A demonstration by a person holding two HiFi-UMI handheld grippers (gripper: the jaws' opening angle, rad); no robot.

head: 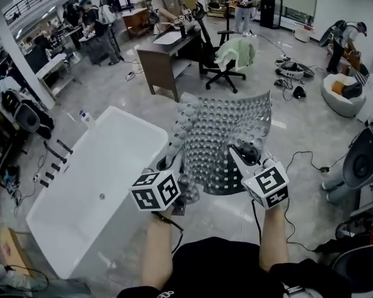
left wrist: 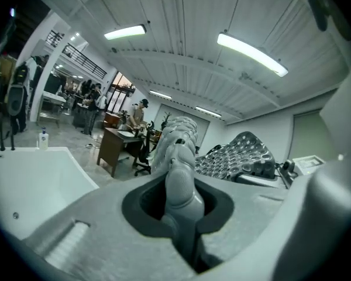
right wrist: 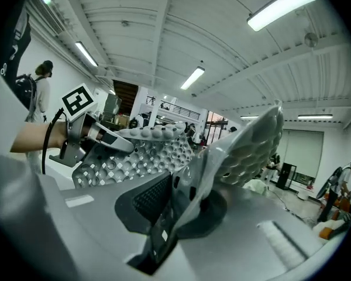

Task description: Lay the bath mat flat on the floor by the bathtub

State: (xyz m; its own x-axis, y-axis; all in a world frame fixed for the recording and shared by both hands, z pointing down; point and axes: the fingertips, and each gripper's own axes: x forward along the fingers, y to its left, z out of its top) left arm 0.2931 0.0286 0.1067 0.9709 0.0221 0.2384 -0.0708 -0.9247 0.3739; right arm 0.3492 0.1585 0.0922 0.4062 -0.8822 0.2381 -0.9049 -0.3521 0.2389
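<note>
Head view showed a grey studded rubber bath mat (head: 231, 135) held aloft, curled, right of the white bathtub (head: 133, 121). The left gripper (head: 174, 165) and right gripper (head: 239, 157) each had fingers clamped on its near edge. Spreading those corners apart, then lowering evenly to the glossy floor (head: 298, 123), would likely flatten it.

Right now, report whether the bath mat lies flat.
Not flat: the bath mat hangs curled, clamped by the left gripper and right gripper.

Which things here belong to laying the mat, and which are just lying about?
Job: bath mat, held by left gripper and right gripper; bathtub; floor beside it.
Lying about: desk, office chair, bottle by the tub.
</note>
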